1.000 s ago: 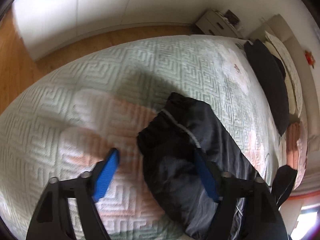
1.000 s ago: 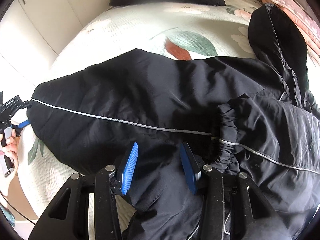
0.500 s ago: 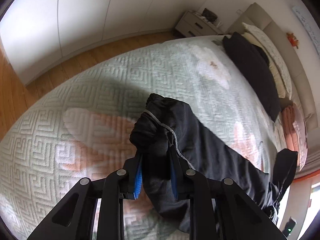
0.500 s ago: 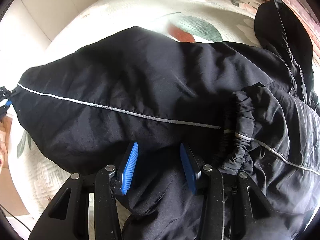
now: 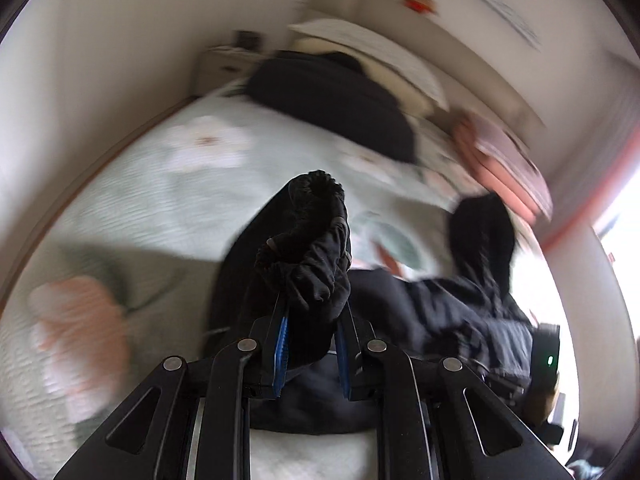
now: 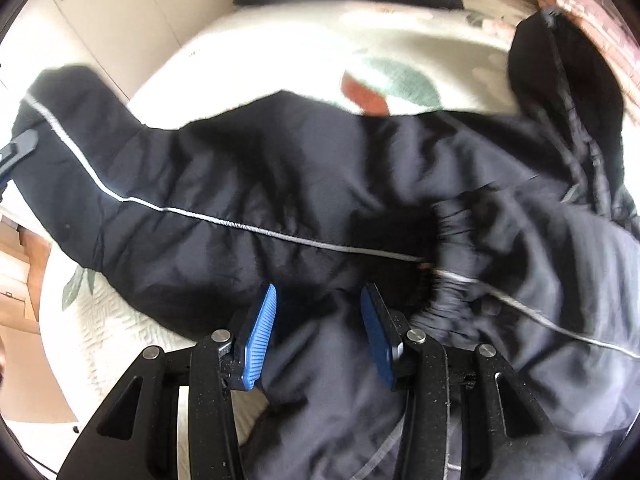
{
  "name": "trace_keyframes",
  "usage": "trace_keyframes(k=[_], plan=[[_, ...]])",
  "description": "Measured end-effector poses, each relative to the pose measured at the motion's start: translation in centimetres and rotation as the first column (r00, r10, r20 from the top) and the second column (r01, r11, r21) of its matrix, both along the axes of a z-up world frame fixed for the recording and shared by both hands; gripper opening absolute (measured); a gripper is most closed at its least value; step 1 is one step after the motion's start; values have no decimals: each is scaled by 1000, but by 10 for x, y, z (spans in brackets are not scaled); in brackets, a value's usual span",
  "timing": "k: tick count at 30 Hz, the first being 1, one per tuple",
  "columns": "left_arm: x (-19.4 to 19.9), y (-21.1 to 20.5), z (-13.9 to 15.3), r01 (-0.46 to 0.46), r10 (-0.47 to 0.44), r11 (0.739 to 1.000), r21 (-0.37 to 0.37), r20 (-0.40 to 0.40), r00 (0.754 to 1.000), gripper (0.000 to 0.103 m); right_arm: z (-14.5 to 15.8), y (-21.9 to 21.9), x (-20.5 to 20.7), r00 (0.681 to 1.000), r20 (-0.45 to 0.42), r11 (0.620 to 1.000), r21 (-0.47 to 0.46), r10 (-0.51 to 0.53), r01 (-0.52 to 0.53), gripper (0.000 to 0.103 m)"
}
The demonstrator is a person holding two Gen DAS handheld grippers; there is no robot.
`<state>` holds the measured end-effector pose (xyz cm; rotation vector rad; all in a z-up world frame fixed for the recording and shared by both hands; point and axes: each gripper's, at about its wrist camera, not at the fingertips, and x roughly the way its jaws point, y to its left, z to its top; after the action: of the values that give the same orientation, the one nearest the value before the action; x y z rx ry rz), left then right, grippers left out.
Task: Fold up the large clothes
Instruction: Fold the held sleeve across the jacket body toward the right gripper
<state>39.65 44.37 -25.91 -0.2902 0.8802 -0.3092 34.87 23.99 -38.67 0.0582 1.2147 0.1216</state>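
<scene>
Black jacket (image 6: 280,184) spread across the bed (image 5: 160,200), one sleeve cuff (image 5: 312,240) lifted.

We noted the left tool (image 5: 310,340) pinching the gathered cuff, held up above the floral quilt. The right tool (image 6: 316,320) sat over the jacket's lower edge, its blue pads (image 6: 260,328) spread apart with fabric between them. A dark pillow (image 5: 332,100) lay near the headboard (image 5: 420,28). Both views were blurred.

Left view motion-blurred, bedside cabinet (image 5: 224,66) indistinct, jacket (image 6: 320,208) cut off at bottom edge
</scene>
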Motion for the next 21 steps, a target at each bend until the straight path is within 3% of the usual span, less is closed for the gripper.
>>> trace_keyframes(k=[8,18,19,21], plan=[[-26,-138,1,218,-220,972,89,10,976,20,30,-71,-34,998,19,996,-66,-59,60,48],[-53,-237,-50,354,-352,935,9,-84,932,20,32,-156,-56,981,-8,978,-78,-196,195,48],[-53,-240,-55,353,-352,936,-1,-93,931,22,31,-161,-57,980,-12,977,-77,-200,199,48],[-54,-245,-68,365,-366,931,-36,-120,923,44,29,-170,-57,979,-22,978,-59,-204,202,48]])
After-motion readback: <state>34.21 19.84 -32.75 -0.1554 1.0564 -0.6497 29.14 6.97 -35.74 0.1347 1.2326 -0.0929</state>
